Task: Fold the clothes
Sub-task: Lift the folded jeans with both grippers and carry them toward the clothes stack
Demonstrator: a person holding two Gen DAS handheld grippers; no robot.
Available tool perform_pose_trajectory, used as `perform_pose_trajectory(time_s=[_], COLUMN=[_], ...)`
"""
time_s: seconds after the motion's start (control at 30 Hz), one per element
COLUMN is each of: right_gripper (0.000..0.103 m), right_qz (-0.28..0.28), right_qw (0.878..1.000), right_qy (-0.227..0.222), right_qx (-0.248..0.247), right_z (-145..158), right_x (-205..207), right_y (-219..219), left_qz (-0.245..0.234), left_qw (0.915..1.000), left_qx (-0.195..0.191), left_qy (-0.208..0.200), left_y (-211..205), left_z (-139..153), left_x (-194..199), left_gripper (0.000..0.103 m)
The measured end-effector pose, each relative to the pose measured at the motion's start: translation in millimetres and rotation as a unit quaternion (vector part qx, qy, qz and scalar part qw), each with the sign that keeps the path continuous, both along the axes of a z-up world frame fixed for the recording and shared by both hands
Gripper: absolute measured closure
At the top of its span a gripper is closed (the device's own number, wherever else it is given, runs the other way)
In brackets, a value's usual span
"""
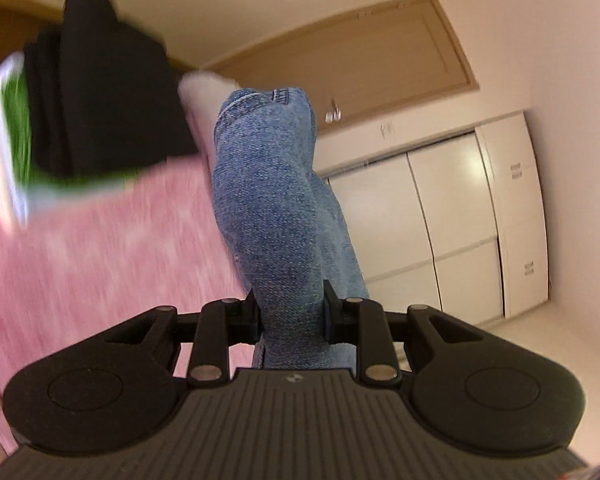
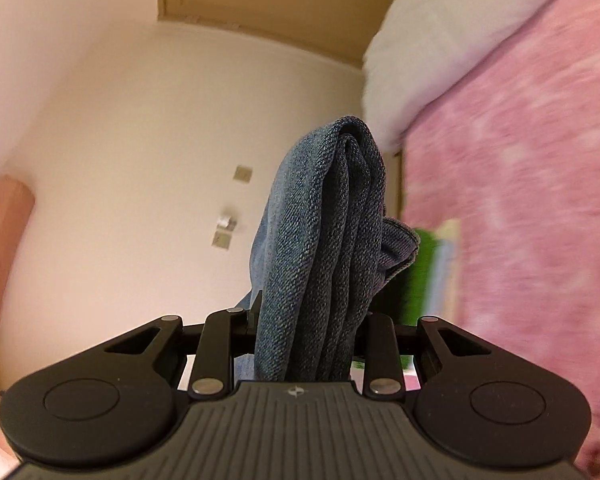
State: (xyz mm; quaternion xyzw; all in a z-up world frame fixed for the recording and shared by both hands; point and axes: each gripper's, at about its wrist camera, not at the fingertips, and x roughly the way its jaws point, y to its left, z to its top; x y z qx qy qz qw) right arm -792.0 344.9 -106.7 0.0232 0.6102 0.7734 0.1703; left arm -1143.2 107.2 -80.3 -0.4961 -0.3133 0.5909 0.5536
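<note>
light: warm, even indoor | blur: pink bedspread (image 1: 99,248) streaks | glare: white wardrobe doors (image 1: 452,200) | edges: fisheye-bent, dark corners

The jeans (image 1: 271,208) were blue denim, folded into a thick multi-layer bundle (image 2: 324,248). The bundle was clamped at both ends and stood clear above the pink bed (image 1: 99,264).
</note>
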Motion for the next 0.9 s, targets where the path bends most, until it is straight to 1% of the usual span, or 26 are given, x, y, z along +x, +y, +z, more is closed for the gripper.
perform_pose_trajectory(time_s=[0.07, 0.13, 0.23, 0.33, 0.4, 0.5, 0.63, 0.77, 0.9], right_gripper=[0.073, 0.073, 0.073, 0.073, 0.073, 0.073, 0.073, 0.073, 0.073], right_qz=[0.012, 0.027, 0.051, 0.079, 0.099, 0.123, 0.136, 0.145, 0.151], right_qw=[1.000, 1.000, 0.998, 0.996, 0.994, 0.991, 0.988, 0.987, 0.985], right_qy=[-0.002, -0.011, -0.021, -0.033, -0.043, -0.060, -0.068, -0.068, -0.080], right_qx=[0.001, 0.005, 0.010, 0.019, 0.016, 0.007, 0.003, -0.005, -0.021], right_z=[5.8, 11.5, 13.6, 5.8, -2.9, -17.7, -31.9, -43.6, -69.5], right_x=[-45.3, -86.8, -131.2, -169.5, -197.4, -236.8, -266.3, -278.7, -292.8], right_y=[9.3, 23.6, 63.7, 83.1, 90.1, 100.2, 122.1, 139.2, 158.0], left_qz=[0.011, 0.024, 0.044, 0.062, 0.074, 0.092, 0.107, 0.114, 0.123], left_qw=[0.9999, 0.9997, 0.9990, 0.9980, 0.9973, 0.9956, 0.9940, 0.9933, 0.9920], left_qx=[0.004, 0.008, 0.013, 0.014, 0.006, -0.002, -0.001, -0.007, -0.020], left_qy=[0.002, 0.002, 0.001, -0.001, -0.004, -0.017, -0.024, -0.019, -0.022], left_y=[3.2, 11.8, 24.4, 32.9, 42.1, 53.3, 73.5, 92.2, 103.7], left_z=[6.8, 6.7, 1.1, -11.7, -22.6, -41.3, -61.4, -80.7, -110.9], left_x=[-38.9, -64.8, -96.8, -125.1, -135.1, -160.7, -180.4, -184.5, -192.7], left_gripper=[0.081, 0.081, 0.081, 0.080, 0.080, 0.080, 0.080, 0.080, 0.080])
